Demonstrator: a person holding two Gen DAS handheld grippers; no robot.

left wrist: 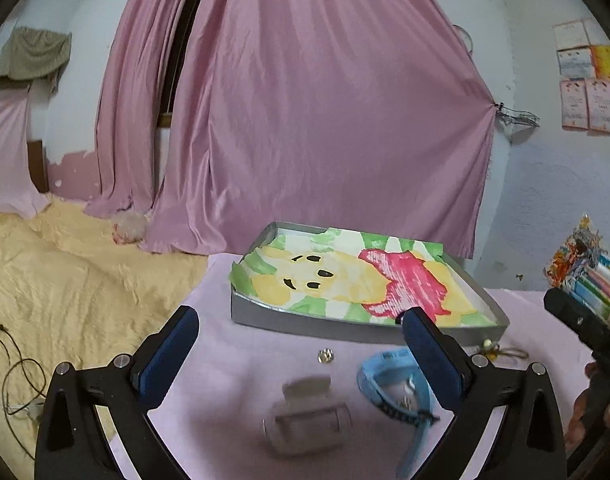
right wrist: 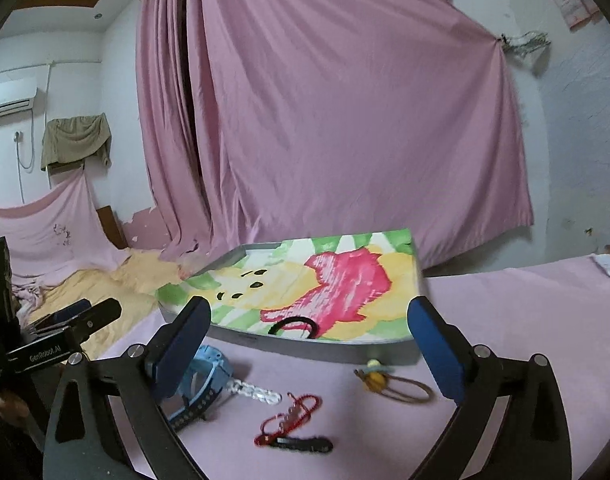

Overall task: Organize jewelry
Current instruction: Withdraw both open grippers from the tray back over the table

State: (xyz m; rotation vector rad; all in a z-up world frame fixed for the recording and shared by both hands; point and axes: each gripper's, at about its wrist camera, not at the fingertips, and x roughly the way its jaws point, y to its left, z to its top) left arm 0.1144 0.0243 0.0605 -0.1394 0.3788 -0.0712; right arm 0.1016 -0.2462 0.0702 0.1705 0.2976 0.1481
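Jewelry loose on pink cloth before a shallow grey tray; both grippers empty.

Left gripper (left wrist: 301, 330) stands with jaws wide apart, holding nothing; right gripper (right wrist: 309, 322) likewise apart and empty; grey tray (right wrist: 305, 346), rectangular with a low rim, lined with crayon-coloured paper (right wrist: 337, 280); a black loop (right wrist: 293, 325) lies at its near edge; near the tray on the smooth pink cloth (right wrist: 525, 312): blue strap watch (right wrist: 203, 376), clear bead bracelet (right wrist: 257, 391), red cord bracelet (right wrist: 289, 416), brown cord with yellow bead (right wrist: 397, 384); a small blurred grey case (left wrist: 307, 420) sits nearest the left gripper.
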